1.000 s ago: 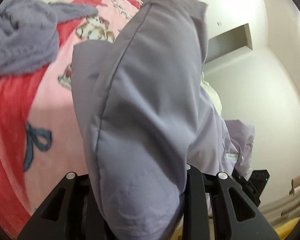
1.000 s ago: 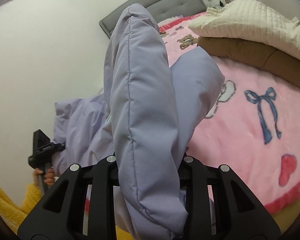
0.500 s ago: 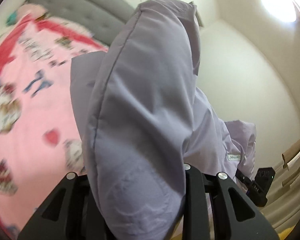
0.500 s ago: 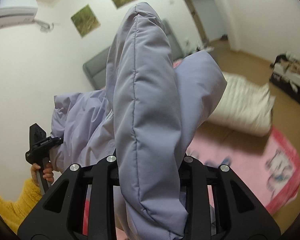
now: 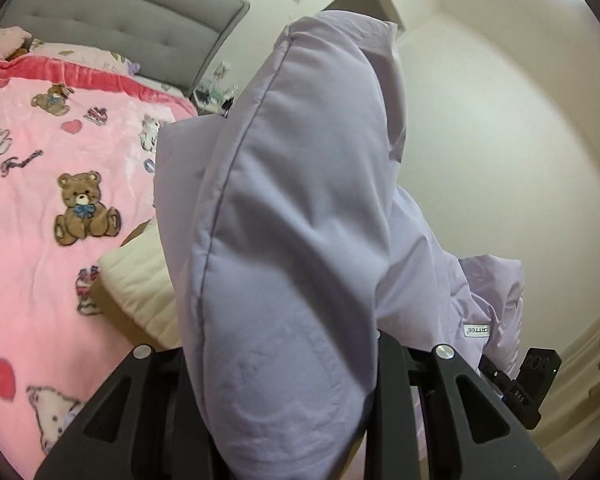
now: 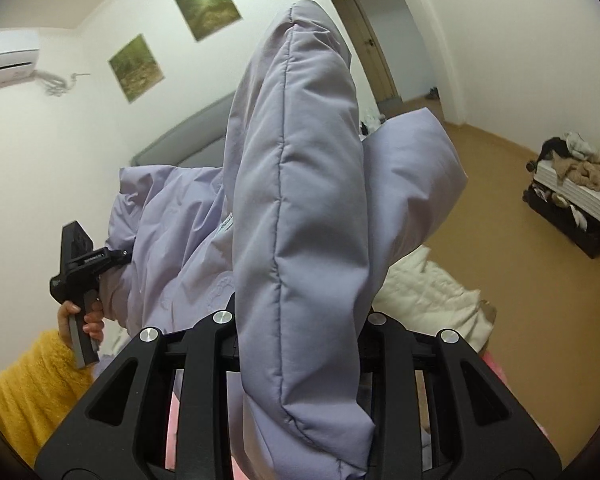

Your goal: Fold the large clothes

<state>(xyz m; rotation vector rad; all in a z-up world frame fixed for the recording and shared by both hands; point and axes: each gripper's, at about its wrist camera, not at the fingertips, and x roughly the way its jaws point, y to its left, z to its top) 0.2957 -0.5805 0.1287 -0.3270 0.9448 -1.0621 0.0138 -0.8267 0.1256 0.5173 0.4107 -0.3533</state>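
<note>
A puffy lavender jacket hangs stretched between both grippers, lifted off the bed. My left gripper is shut on one thick padded edge, which bulges up between its fingers and hides their tips. In the right wrist view the jacket fills the middle, with my right gripper shut on another padded fold. The left gripper's handle shows at the left there, gripped by a hand in a yellow sleeve. Part of the right gripper's body shows at the lower right of the left wrist view.
A bed with a pink teddy-bear blanket and a grey headboard lies to the left. A cream quilted garment rests on the bed, seen again as the cream garment. An open suitcase with clothes stands on the brown floor.
Both grippers have risen and swung with the jacket still clamped. The views now show the headboard, walls and floor, and the purple fleece has left view.
</note>
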